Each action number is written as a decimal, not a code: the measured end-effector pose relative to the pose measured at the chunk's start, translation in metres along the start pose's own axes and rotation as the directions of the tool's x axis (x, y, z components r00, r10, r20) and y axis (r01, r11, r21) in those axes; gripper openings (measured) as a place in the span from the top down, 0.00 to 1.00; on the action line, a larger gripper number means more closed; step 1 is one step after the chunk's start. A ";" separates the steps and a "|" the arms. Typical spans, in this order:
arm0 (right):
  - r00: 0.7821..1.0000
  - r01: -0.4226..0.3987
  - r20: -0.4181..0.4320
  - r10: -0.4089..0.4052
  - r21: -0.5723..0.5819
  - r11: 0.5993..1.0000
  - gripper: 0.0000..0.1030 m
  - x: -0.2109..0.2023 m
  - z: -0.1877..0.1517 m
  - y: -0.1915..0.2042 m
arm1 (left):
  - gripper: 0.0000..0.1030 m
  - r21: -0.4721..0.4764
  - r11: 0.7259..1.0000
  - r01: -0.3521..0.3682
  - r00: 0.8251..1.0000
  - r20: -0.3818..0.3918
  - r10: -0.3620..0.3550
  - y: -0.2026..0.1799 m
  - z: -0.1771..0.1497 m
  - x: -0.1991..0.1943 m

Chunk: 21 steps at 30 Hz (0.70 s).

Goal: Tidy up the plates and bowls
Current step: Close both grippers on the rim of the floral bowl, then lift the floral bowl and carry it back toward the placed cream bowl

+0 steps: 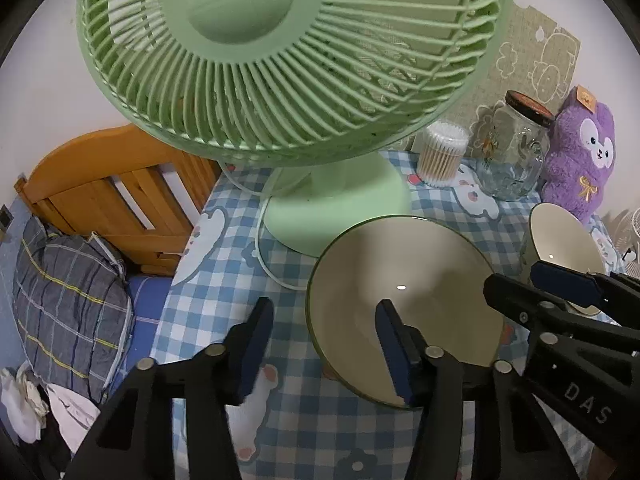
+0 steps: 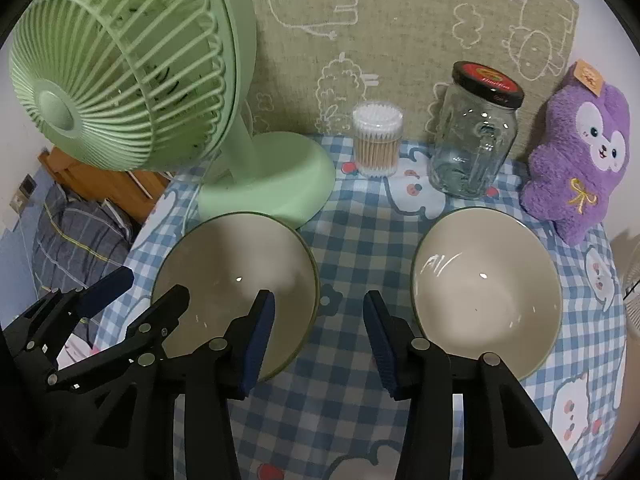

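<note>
Two cream bowls stand side by side on the blue checked tablecloth (image 2: 352,240). The left bowl (image 1: 420,272) has a dark green rim and the right bowl (image 2: 488,280) is plain. My left gripper (image 1: 324,348) is open and straddles the left bowl's left rim, one blue pad inside the bowl and the other outside over the cloth, neither pressing. My right gripper (image 2: 320,340) is open above the gap between the bowls. Its left finger hangs in front of the left bowl's (image 2: 224,264) right side, and its right finger is just left of the right bowl. Nothing is gripped.
A green table fan (image 2: 120,64) stands behind the left bowl, its base (image 1: 340,208) close to the rim. A tub of cotton swabs (image 2: 378,144), a glass jar (image 2: 476,140) and a purple plush toy (image 2: 580,160) line the back. Left of the table are a wooden bed head (image 1: 108,192) and a pillow (image 1: 68,300).
</note>
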State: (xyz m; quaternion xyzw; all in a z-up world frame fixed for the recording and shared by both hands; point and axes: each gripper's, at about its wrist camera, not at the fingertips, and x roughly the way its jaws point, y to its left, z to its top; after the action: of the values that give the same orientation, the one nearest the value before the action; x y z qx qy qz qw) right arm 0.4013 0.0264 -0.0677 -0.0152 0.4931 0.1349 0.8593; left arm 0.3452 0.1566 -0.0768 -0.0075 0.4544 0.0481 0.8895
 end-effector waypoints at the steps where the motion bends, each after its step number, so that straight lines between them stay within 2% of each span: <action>1: 1.000 -0.003 -0.006 0.003 0.002 1.000 0.52 0.001 0.000 0.001 | 0.57 -0.001 1.000 0.001 1.000 -0.006 -0.001 0.000 0.000 0.002; 4: 1.000 0.005 -0.018 -0.006 -0.008 1.000 0.66 0.008 0.002 0.003 | 0.62 -0.004 1.000 0.005 1.000 -0.007 -0.005 0.000 0.001 0.004; 6: 0.999 0.021 -0.027 -0.022 -0.024 0.999 0.69 0.014 0.002 0.005 | 0.64 -0.011 1.000 -0.003 1.000 0.001 0.003 -0.001 0.001 0.004; 8: 0.999 0.022 -0.039 -0.023 -0.030 0.999 0.78 0.019 0.001 0.006 | 0.67 -0.009 1.000 0.003 1.000 -0.002 -0.003 -0.003 0.002 0.007; 12: 0.999 0.019 -0.050 -0.020 -0.027 0.999 0.80 0.024 0.002 0.005 | 0.70 0.020 1.000 -0.015 1.000 -0.002 0.015 -0.007 -0.001 0.012; 13: 0.999 0.020 -0.050 -0.021 -0.029 0.999 0.84 0.025 0.002 0.005 | 0.73 0.021 1.000 -0.019 1.000 -0.003 0.019 -0.007 -0.001 0.013; 15: 0.998 0.019 -0.056 -0.020 -0.034 0.999 0.86 0.027 0.002 0.006 | 0.75 0.013 1.000 -0.026 1.000 -0.005 0.026 -0.006 -0.001 0.015; 21: 0.998 0.021 -0.060 -0.023 -0.036 0.999 0.88 0.029 0.001 0.009 | 0.76 0.018 1.000 -0.022 1.000 0.002 0.022 -0.005 -0.001 0.017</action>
State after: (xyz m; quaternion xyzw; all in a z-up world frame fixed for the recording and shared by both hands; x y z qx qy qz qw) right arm 0.4142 0.0411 -0.0908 -0.0399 0.5160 0.1336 0.8452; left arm 0.3549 0.1528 -0.0912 0.0054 0.4539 0.0539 0.8894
